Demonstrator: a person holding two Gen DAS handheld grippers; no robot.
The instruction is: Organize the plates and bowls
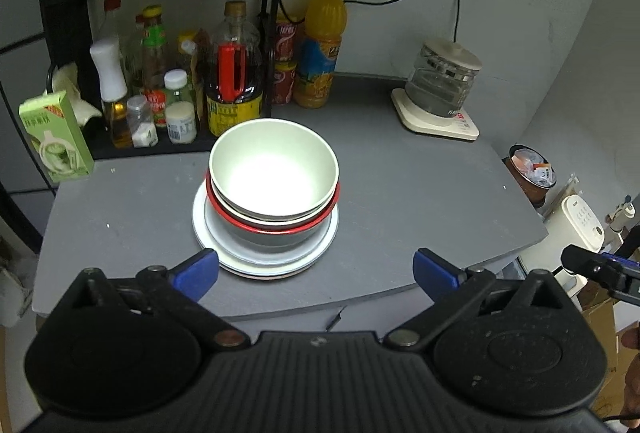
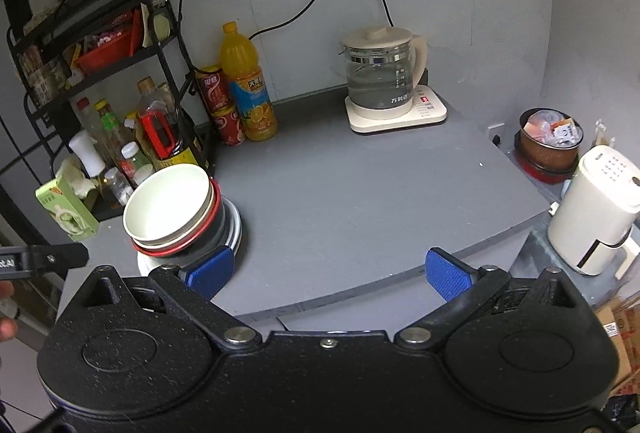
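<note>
From the left wrist camera, the left gripper [image 1: 316,275] hangs over the near edge of the grey table [image 1: 420,201], its blue fingers [image 1: 196,273] spread wide and empty. Straight ahead of it, close and centred between the fingers, sits the stack: a pale bowl [image 1: 274,165] nested on top of a red-rimmed bowl [image 1: 272,223], both resting on white plates [image 1: 264,257]. The left fingertip is just beside the plates' near rim; I cannot tell whether it touches. Bottles [image 1: 234,73] stand behind the stack, a glass kettle [image 1: 442,85] well apart to the right.

From the right wrist camera, the right gripper [image 2: 328,271] is also released and holding nothing. Here the stack lies off to the left: the pale bowl [image 2: 168,207], the red-rimmed bowl [image 2: 178,245] and the plates [image 2: 234,229] sit just beyond its left finger [image 2: 210,269], with bare table ahead of the gap.

Judging by this, the left gripper is better lined up and nearer; the stack is round, so no axis matters, and everything already looks stacked together
</note>
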